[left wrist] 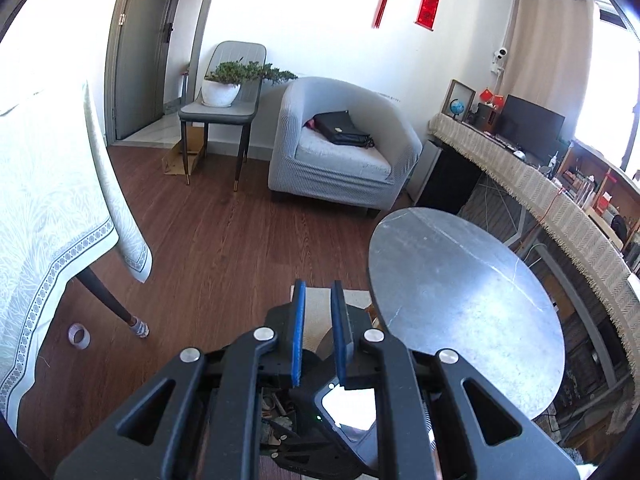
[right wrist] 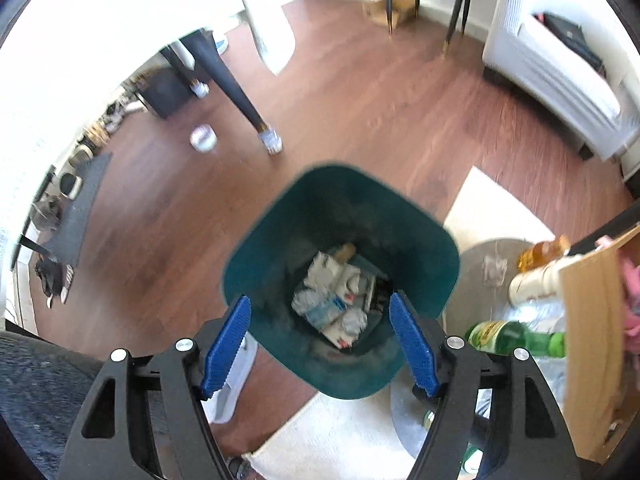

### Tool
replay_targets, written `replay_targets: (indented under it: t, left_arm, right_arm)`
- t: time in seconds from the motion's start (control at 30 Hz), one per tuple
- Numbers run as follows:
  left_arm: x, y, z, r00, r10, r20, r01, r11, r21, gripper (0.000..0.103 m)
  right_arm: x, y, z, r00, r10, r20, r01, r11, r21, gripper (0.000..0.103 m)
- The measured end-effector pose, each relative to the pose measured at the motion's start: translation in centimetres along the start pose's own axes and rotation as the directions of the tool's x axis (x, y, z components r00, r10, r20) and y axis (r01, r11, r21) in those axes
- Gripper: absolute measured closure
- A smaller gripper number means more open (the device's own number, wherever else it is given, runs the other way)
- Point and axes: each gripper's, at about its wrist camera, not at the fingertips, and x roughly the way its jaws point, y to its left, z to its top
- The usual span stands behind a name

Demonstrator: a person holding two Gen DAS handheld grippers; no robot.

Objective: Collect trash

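Note:
In the right wrist view a dark teal trash bin [right wrist: 280,236] stands on the wood floor and holds crumpled white paper and wrappers [right wrist: 340,300]. My right gripper [right wrist: 320,304] hangs over the bin's mouth, jaws wide open and empty. In the left wrist view my left gripper [left wrist: 319,292] points across the room above the floor. Its blue pads [left wrist: 298,332] stand a narrow gap apart with nothing between them. Below it I see part of the other gripper's dark body [left wrist: 344,408].
A round grey marble table [left wrist: 464,300] is right of the left gripper. A tape roll [left wrist: 79,336] lies on the floor by a cloth-covered table's leg [left wrist: 108,300], also in the right wrist view [right wrist: 203,138]. A green bottle [right wrist: 516,338], a cardboard box [right wrist: 592,340], an armchair [left wrist: 340,148].

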Motion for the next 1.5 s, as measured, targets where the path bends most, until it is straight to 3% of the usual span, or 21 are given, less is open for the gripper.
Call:
replay_targets:
  t: [0.27, 0.47, 0.63, 0.87, 0.93, 1.17, 1.37, 1.5]
  left_arm:
    - [-2.4, -1.7, 1.5, 0.998, -0.004, 0.061, 0.004, 1.000, 0.013, 0.087]
    - [-3.7, -3.2, 2.0, 0.996, 0.014, 0.090, -0.017, 0.999, 0.041, 0.078]
    - [-3.8, -4.6, 1.8, 0.996, 0.022, 0.087, -0.027, 0.998, 0.057, 0.063]
    - [-3.8, -7.0, 0.8, 0.994, 0.059, 0.092, -0.071, 0.990, 0.122, 0.036]
    - [-3.6, -7.4, 0.3, 0.993, 0.071, 0.090, -0.083, 0.988, 0.132, 0.023]
    - [-2.0, -8.9, -2.0, 0.995, 0.082, 0.053, -0.092, 0.974, 0.206, 0.016]
    - [-1.0, -9.1, -3.6, 0.995, 0.093, 0.034, -0.098, 0.974, 0.202, 0.012]
    - [-0.9, -9.1, -4.6, 0.990, 0.137, 0.040, -0.142, 0.972, 0.189, 0.009]
  right_arm:
    - [-7.8, -0.4, 0.6, 0.983, -0.013, 0.181, 0.014, 1.000, -0.001, 0.030]
    - [-13.3, -1.8, 0.1, 0.955, -0.062, 0.291, 0.060, 0.998, 0.013, 0.030]
    - [-17.7, -4.5, -1.5, 0.925, -0.126, 0.359, 0.108, 0.992, 0.071, 0.030]
    - [-22.5, -10.2, -5.6, 0.889, -0.231, 0.395, 0.163, 0.967, 0.198, 0.030]
    - [-23.9, -11.6, -7.1, 0.880, -0.257, 0.399, 0.173, 0.957, 0.233, 0.028]
    - [-26.6, -15.6, -12.1, 0.855, -0.325, 0.403, 0.197, 0.924, 0.327, 0.018]
    - [-27.7, -16.1, -15.3, 0.840, -0.365, 0.402, 0.219, 0.905, 0.364, 0.011]
    - [-27.9, -15.9, -16.7, 0.833, -0.369, 0.413, 0.211, 0.901, 0.379, 0.006]
